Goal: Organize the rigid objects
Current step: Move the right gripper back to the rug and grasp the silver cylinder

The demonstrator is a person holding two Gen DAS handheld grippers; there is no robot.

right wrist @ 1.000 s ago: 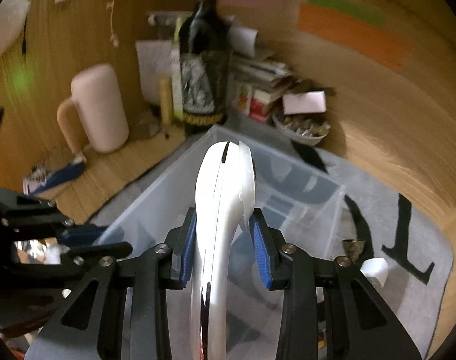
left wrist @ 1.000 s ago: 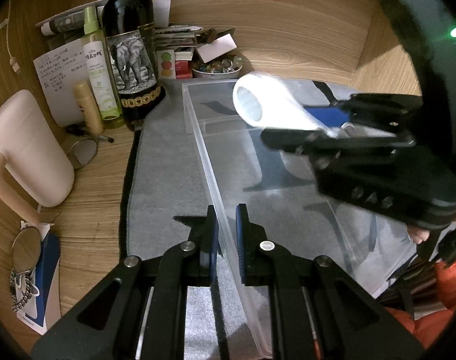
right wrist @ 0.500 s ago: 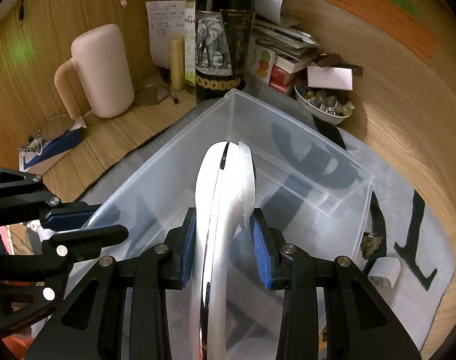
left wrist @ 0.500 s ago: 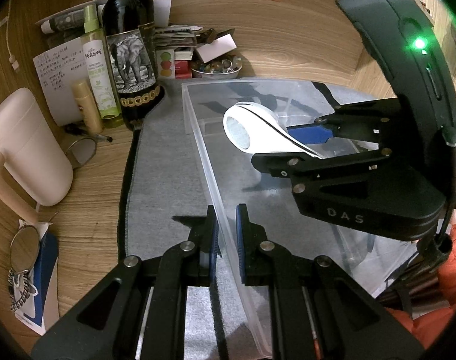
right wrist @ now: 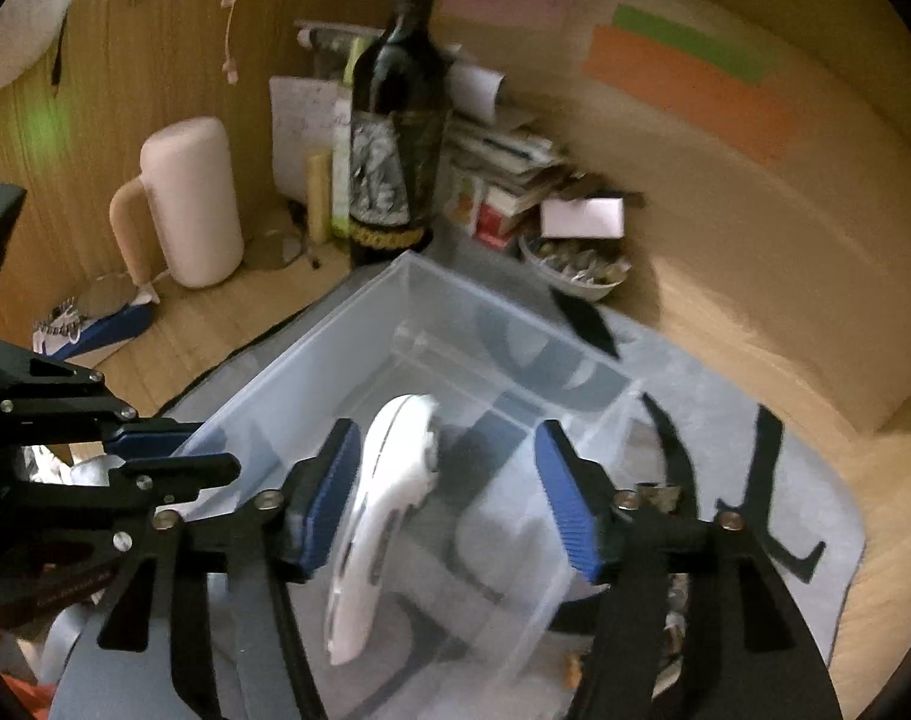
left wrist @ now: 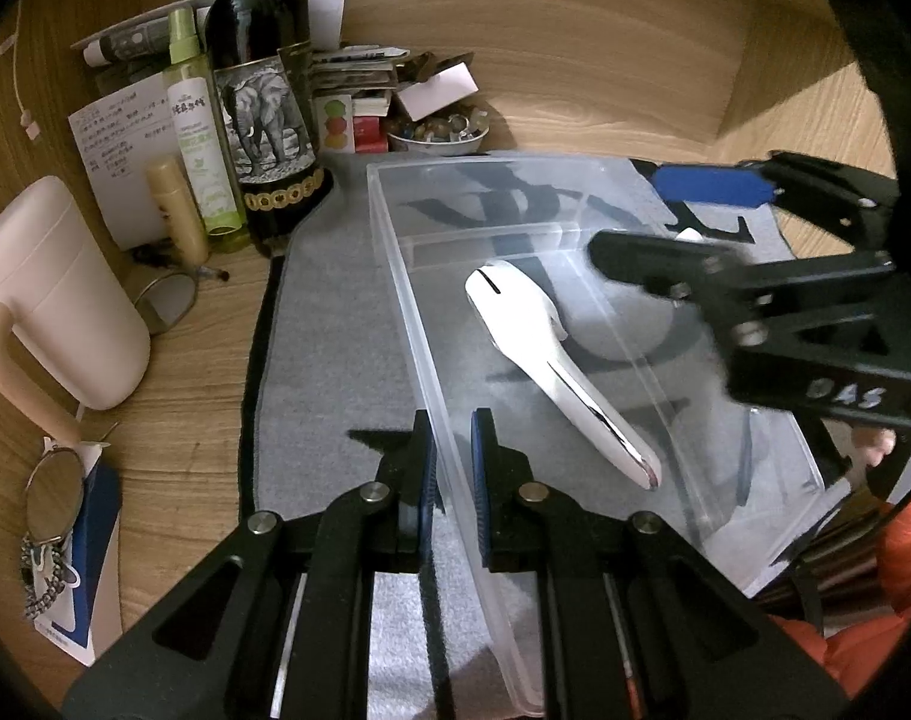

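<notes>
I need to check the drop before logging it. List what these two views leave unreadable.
- Right wrist view: motion blur smears the white tool in the clear bin; whether it lies flat is unclear here.
- Left wrist view: the right gripper, jaws apart and just opened, blurs and covers the bin's right wall.
- Left wrist view: the left gripper, shut on the bin's wall, hides the near corner.
- Both views: writing on the paper notes is too small.

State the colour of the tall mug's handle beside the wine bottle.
The handle is peach-tan, darker than the pale pink mug; clearest in the left wrist view.

Two close wrist views angled down along the tongs, sharing the clear bin (left wrist: 395, 252) from opposite sides.
</notes>
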